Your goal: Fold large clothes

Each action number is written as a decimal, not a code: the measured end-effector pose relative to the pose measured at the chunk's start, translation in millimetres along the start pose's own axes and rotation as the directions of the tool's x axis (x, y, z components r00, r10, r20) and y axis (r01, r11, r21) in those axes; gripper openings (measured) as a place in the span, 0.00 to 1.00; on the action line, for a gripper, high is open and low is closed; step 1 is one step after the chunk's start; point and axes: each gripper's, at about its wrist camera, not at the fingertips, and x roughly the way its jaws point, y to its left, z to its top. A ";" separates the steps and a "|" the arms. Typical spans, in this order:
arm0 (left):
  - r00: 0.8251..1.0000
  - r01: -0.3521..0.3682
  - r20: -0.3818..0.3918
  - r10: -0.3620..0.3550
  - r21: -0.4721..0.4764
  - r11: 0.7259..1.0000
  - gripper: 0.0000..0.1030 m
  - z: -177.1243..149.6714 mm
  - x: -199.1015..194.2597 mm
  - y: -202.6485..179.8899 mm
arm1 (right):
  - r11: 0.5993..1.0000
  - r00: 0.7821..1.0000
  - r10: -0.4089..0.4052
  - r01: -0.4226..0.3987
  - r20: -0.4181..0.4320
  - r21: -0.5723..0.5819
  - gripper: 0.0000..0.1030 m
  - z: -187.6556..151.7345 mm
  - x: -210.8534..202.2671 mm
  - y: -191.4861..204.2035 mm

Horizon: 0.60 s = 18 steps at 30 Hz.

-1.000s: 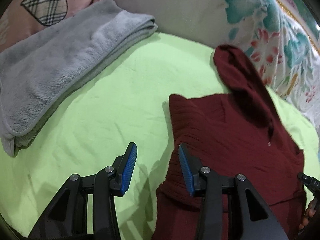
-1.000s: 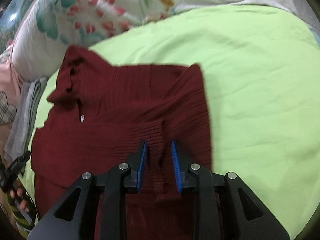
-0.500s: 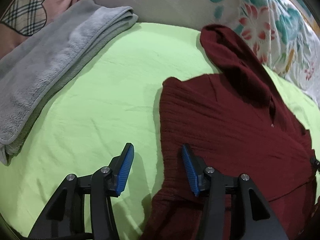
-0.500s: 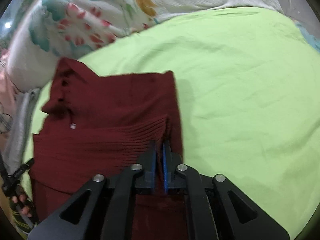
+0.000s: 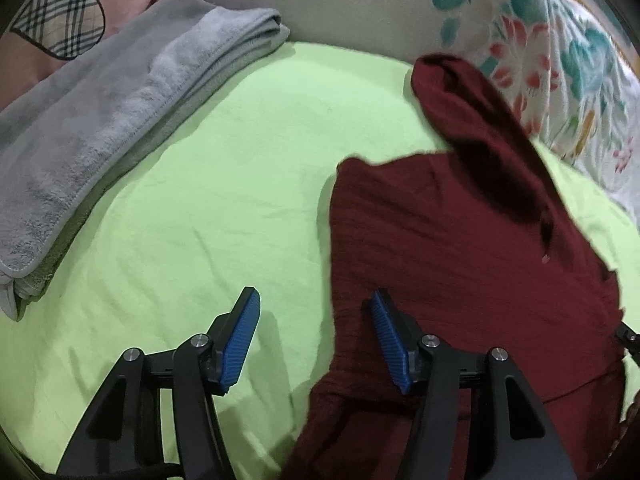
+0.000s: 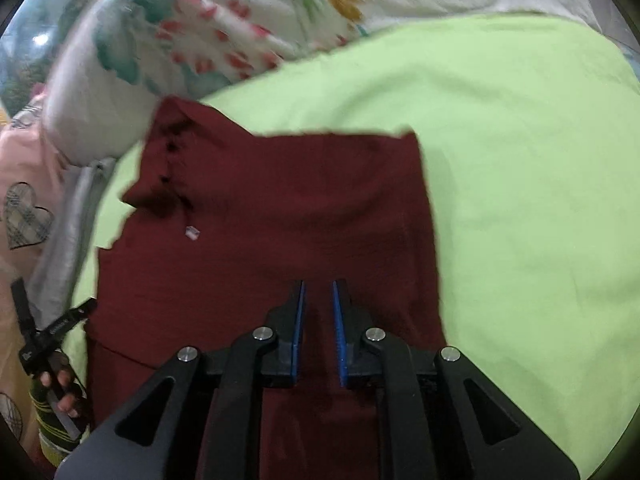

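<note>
Now the dark red ribbed garment (image 5: 460, 248) lies mostly flat on the light green bed sheet (image 5: 208, 200). Its upper part has a collar or narrow piece that reaches toward the flowered blanket (image 5: 552, 52) at the far side, and a small pale tag (image 6: 192, 233) shows near the neck opening. In the right wrist view the garment (image 6: 280, 216) has a straight far edge and a straight right edge, with bare green sheet (image 6: 520, 184) beyond both.

The left claw (image 5: 316, 340) hangs over the left edge of the garment. Its jaws are apart and opening; the left blue pad is over the bare sheet, the right blue pad is over the red cloth, and the pads press on nothing. The right claw (image 6: 318, 328) is over the near middle of the garment. Its jaws are only a little apart and opening, and red cloth shows in the narrow gap between the pads, but they do not seem to clamp it.

At the left of the right wrist view a person's hand (image 6: 60, 384) holds the black handle of the other claw.

Further out, a folded grey towel (image 5: 100, 120) lies on the sheet at the left, well apart from the garment. Behind it is a pink cloth (image 5: 60, 12) with a checked heart shape.
</note>
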 end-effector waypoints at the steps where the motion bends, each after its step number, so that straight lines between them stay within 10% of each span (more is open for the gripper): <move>1: 1.000 0.026 0.005 -0.026 -0.011 1.000 0.57 5.6 -4.2 -1.9 | 1.000 1.000 0.016 -0.016 0.000 -0.014 0.14 4.8 -0.2 5.0; 4: 0.997 0.079 0.017 -0.079 -0.012 0.997 0.58 22.3 -9.2 -14.0 | 0.995 0.997 0.077 -0.076 0.005 -0.071 0.15 29.9 8.6 26.9; 8: 0.995 0.096 0.023 -0.096 0.022 0.995 0.60 55.8 -1.3 -43.0 | 0.980 0.991 0.132 -0.129 0.013 -0.151 0.43 70.3 35.7 63.7; 18: 0.988 0.156 -0.025 -0.155 0.040 0.987 0.65 166.8 72.7 -87.8 | 0.929 0.982 0.186 -0.181 -0.016 -0.323 0.43 161.8 120.7 146.3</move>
